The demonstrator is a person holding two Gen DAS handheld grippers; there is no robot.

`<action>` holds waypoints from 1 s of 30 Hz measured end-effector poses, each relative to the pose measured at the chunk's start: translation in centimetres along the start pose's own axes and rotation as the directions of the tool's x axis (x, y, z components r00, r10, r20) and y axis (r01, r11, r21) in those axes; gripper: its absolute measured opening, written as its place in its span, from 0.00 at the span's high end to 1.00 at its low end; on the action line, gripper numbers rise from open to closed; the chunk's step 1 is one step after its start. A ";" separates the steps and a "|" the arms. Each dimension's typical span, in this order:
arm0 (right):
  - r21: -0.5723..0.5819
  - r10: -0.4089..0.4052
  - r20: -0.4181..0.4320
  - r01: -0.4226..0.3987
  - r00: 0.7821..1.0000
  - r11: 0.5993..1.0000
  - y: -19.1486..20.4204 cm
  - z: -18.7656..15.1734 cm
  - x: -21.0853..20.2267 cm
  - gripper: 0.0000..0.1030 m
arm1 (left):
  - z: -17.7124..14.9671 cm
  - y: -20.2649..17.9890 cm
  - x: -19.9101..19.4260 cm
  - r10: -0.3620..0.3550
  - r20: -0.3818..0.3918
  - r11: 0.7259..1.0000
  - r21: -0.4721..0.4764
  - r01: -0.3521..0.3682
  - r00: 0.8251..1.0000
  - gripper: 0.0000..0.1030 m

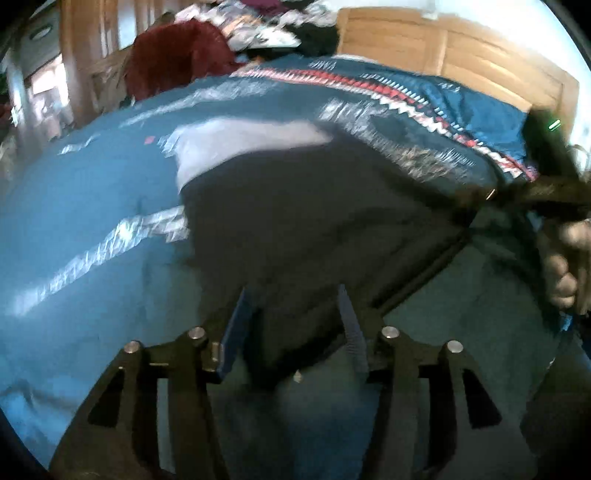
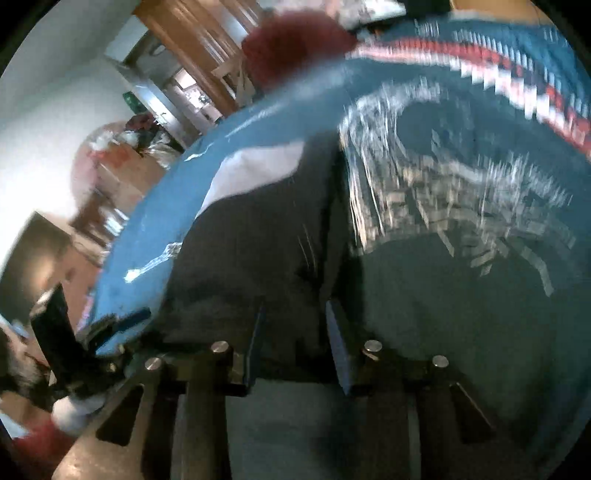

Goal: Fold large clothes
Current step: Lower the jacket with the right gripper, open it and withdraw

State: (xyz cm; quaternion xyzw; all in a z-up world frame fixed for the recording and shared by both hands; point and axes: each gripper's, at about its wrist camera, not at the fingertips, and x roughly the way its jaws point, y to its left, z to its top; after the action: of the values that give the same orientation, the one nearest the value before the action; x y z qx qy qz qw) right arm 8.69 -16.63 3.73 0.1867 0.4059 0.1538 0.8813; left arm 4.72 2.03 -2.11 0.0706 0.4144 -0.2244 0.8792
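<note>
While both views are smeared with blur, the surface is plain enough: a bed covered by a bright blue spread with silvery-white printed streaks and a red, white and navy zigzag band running across its far side toward one o'clock. Behind the bed in the left wrist view, from twelve to two o'clock, stands a pale wooden panelled headboard. A dark red fuzzy garment lies at eleven o'clock, with a jumbled heap of mixed clothes just beyond it at twelve. In the right wrist view, wooden furniture and a white wall fill the ten o'clock side.

Spread over the middle of the bed lies the large dark charcoal garment, a pale lilac-white fabric piece showing at its upper left edge.

The left gripper has its two blue-padded fingers set apart, with a fold of the dark cloth lying between them; whether they press it I cannot tell. At three o'clock in that view a hand shows at the frame edge, beside dark hardware.

The right gripper also shows its fingers spread apart with dark garment between them, and again the grip is unclear. At eight o'clock in this view the other black tool sits at the bed's edge.
</note>
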 end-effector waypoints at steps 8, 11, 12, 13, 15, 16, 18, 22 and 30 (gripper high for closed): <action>0.000 -0.109 -0.158 0.110 0.981 0.994 0.6 0.0 4.0 0.62 | -0.3 1.2 -0.5 0.063 -0.029 0.994 -0.083 -0.065 0.998 0.33; -0.120 -0.159 -0.056 0.152 0.986 0.981 4.2 -0.6 0.5 0.50 | -1.3 2.5 -3.2 0.149 0.014 0.973 -0.180 -0.144 0.989 0.32; -0.142 -0.176 -0.039 0.169 0.984 0.975 5.2 -1.3 -0.1 0.43 | -2.0 3.2 -3.8 0.191 0.009 0.958 -0.220 -0.185 0.981 0.31; -0.161 -0.197 -0.026 0.190 0.980 0.969 6.0 -2.2 -0.4 0.40 | -2.7 3.8 -3.9 0.228 -0.011 0.940 -0.259 -0.223 0.974 0.30; -0.193 -0.265 -0.007 0.259 0.964 0.946 7.0 -4.6 -0.4 0.37 | -3.9 4.3 -3.6 0.247 -0.054 0.916 -0.312 -0.251 0.968 0.29; -0.194 -0.279 -0.020 0.270 0.960 0.943 7.3 -5.8 -0.3 0.36 | -4.7 4.3 -3.3 0.250 -0.077 0.908 -0.329 -0.262 0.965 0.29; -0.182 -0.312 -0.062 0.297 0.948 0.937 6.9 -8.0 0.0 0.36 | -5.0 3.3 -2.6 0.261 -0.088 0.910 -0.309 -0.275 0.961 0.25; -0.230 -0.381 -0.062 0.358 0.923 0.905 6.3 -10.8 0.3 0.32 | -5.6 2.1 -0.6 0.261 -0.112 0.931 -0.234 -0.281 0.959 0.03; -0.262 -0.416 -0.031 0.394 0.909 0.881 5.5 -11.5 1.5 0.08 | -5.2 1.8 -0.8 0.300 -0.151 0.923 -0.203 -0.327 0.942 0.00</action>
State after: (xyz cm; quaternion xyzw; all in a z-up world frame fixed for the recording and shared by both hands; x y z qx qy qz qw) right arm 0.04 -8.81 -1.68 -0.0215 0.4508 0.0237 0.8920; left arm 1.44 5.47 -4.96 0.0490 0.4711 -0.0278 0.8803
